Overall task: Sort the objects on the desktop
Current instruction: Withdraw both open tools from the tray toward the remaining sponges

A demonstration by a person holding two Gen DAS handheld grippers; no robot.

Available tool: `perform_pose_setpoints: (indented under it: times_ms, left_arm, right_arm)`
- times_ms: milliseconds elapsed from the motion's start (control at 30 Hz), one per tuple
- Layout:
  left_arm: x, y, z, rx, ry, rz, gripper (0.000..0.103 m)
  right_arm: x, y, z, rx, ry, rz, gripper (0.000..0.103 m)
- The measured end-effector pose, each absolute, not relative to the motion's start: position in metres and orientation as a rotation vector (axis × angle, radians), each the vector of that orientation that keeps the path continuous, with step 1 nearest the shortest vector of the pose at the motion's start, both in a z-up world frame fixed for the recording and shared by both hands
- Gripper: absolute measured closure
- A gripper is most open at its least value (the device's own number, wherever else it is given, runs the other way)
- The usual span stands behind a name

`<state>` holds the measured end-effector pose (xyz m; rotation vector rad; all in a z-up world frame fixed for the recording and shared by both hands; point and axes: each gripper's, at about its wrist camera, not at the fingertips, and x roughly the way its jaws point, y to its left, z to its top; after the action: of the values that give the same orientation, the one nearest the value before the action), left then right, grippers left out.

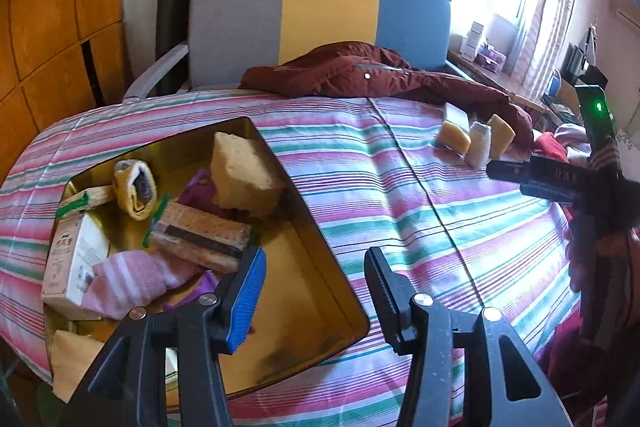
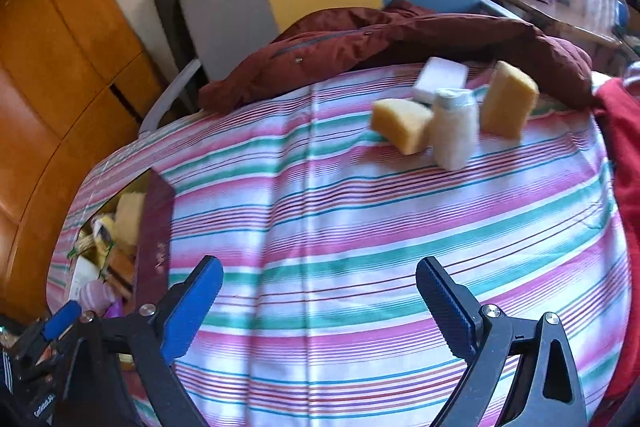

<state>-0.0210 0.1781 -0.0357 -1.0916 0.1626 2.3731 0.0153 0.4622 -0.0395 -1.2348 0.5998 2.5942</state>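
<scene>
I had the right gripper (image 2: 320,301) spread wide with nothing between its jaws, pointed down over the striped sheet (image 2: 340,219) because the last loose things lay ahead of it: two yellow sponges (image 2: 402,125), a pale bottle (image 2: 454,131) standing between them and a white block (image 2: 440,77) just behind, all bunched together near the maroon jacket (image 2: 400,35). I judged the bottle the nearest pick, so wide jaws made sense for its girth. The left gripper (image 1: 316,291) stood half open and empty, hanging over the near right corner of the gold tray (image 1: 320,227), which lay to its left. The tray already held a sponge, rolled socks, a small box and packets, so I read it as the drop point.
</scene>
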Motion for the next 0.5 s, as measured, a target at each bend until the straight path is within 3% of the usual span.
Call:
perform_pose_setpoints:
  times_ms: [500]
  left_arm:
    - [-0.021,0.228,-0.041,-1.078,0.25,2.282,0.051]
  right_arm:
    - [0.014,0.557,-0.043,-1.115,0.877,2.498,0.008]
